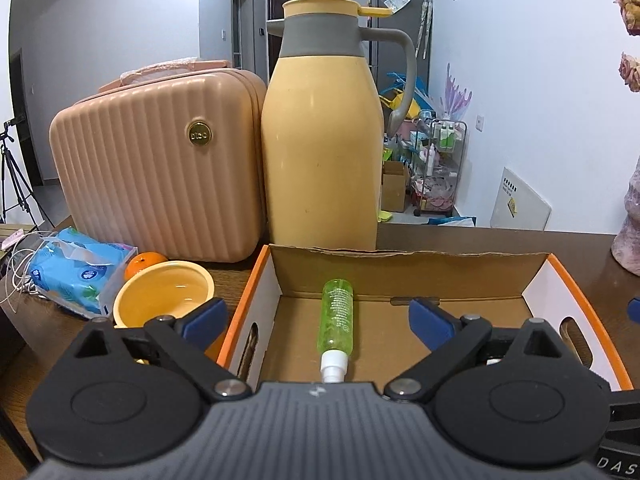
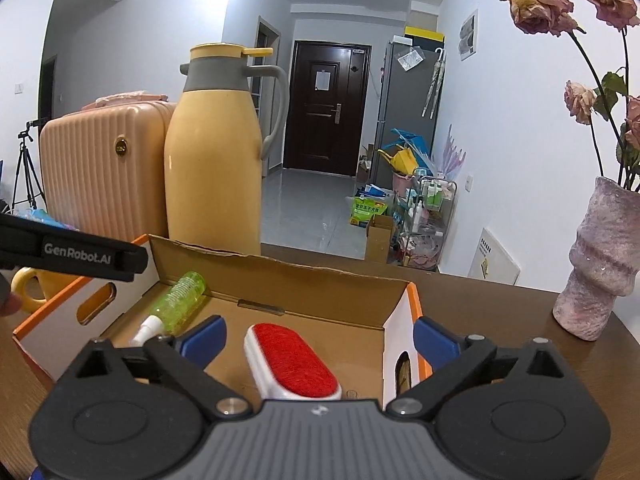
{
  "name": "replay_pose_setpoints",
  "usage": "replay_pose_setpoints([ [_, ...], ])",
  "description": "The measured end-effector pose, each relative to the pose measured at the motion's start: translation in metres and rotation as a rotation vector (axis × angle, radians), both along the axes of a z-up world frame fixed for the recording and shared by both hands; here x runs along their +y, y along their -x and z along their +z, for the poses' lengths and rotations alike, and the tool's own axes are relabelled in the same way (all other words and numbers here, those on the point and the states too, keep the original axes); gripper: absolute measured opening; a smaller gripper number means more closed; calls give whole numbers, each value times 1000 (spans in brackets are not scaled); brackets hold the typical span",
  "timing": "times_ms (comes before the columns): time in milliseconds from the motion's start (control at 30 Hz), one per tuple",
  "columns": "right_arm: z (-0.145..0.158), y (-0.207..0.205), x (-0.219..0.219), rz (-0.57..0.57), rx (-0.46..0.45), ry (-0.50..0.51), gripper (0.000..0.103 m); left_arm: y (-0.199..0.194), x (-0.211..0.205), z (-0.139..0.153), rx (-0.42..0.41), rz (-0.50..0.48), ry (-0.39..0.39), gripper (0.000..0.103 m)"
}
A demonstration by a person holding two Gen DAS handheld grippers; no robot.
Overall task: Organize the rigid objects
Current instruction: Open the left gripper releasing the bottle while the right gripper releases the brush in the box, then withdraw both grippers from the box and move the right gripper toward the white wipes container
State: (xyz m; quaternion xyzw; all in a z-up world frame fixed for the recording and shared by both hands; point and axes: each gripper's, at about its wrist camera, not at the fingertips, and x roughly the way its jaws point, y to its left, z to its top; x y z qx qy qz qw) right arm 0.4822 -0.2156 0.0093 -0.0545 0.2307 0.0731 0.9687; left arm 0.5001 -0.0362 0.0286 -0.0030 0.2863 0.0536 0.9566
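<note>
A green spray bottle (image 1: 336, 316) and red-faced brush (image 2: 294, 362) lie flat inside the cardboard box (image 2: 320, 280).

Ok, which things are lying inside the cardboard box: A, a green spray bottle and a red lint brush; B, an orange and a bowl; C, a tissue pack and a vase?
A: the green spray bottle and red lint brush lie on the cardboard box floor.

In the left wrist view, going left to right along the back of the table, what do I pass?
Blue tissue pack → orange → pink ribbed case → yellow thermos jug → pink vase at the right edge.
</note>
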Motion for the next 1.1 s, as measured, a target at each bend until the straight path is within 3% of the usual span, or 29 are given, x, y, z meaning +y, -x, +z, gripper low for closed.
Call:
replay_pose_setpoints([
  [333, 4, 21, -6, 6, -10, -30, 103, 22, 6, 3, -38, 10, -1, 103],
  [1100, 11, 120, -27, 17, -131, -107, 103, 109, 19, -1, -113, -16, 41, 103],
])
